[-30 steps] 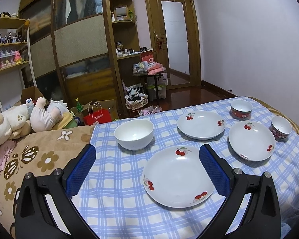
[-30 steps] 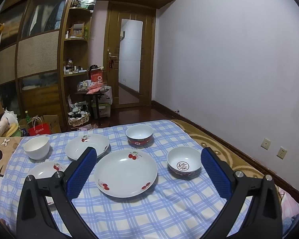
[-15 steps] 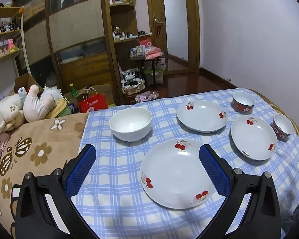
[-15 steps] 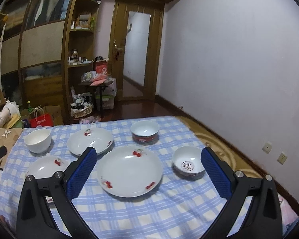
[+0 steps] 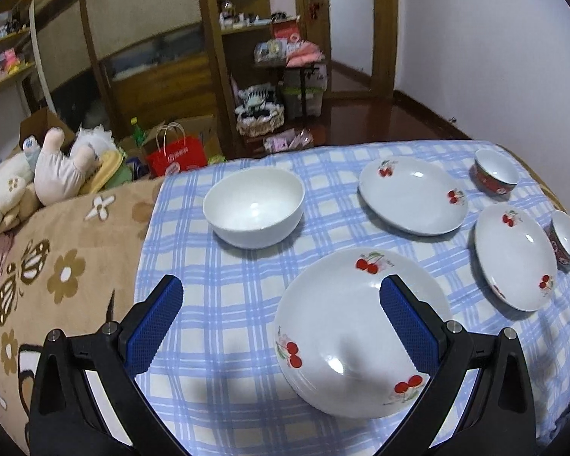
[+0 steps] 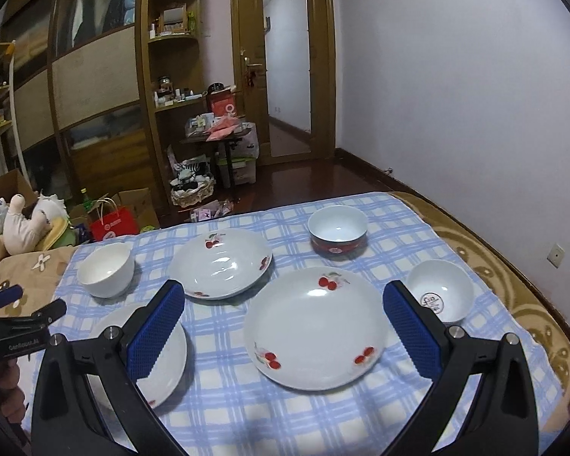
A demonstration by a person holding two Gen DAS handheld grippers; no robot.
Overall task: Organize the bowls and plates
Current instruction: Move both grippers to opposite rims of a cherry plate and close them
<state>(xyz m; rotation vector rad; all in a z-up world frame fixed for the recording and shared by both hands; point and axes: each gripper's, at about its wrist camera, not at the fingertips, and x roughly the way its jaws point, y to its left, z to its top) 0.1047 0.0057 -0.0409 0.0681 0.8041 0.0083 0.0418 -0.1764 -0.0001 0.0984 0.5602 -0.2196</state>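
Three white cherry-print plates lie on a blue checked cloth: a near plate, a far plate and a right plate. A plain white bowl sits far left, a red bowl far right, and a small patterned bowl at the right edge. My left gripper is open above the near plate's left rim, holding nothing. My right gripper is open over the middle plate, with the small bowl just past its right finger.
The cloth lies on a brown flowered blanket with plush toys at the left. The left gripper's body shows at the right wrist view's left edge. Beyond the bed are a red bag, shelves and a door.
Both grippers have moved forward and tilted down toward the cloth, so the dishes look larger and closer. Both stay open. No dish has moved.
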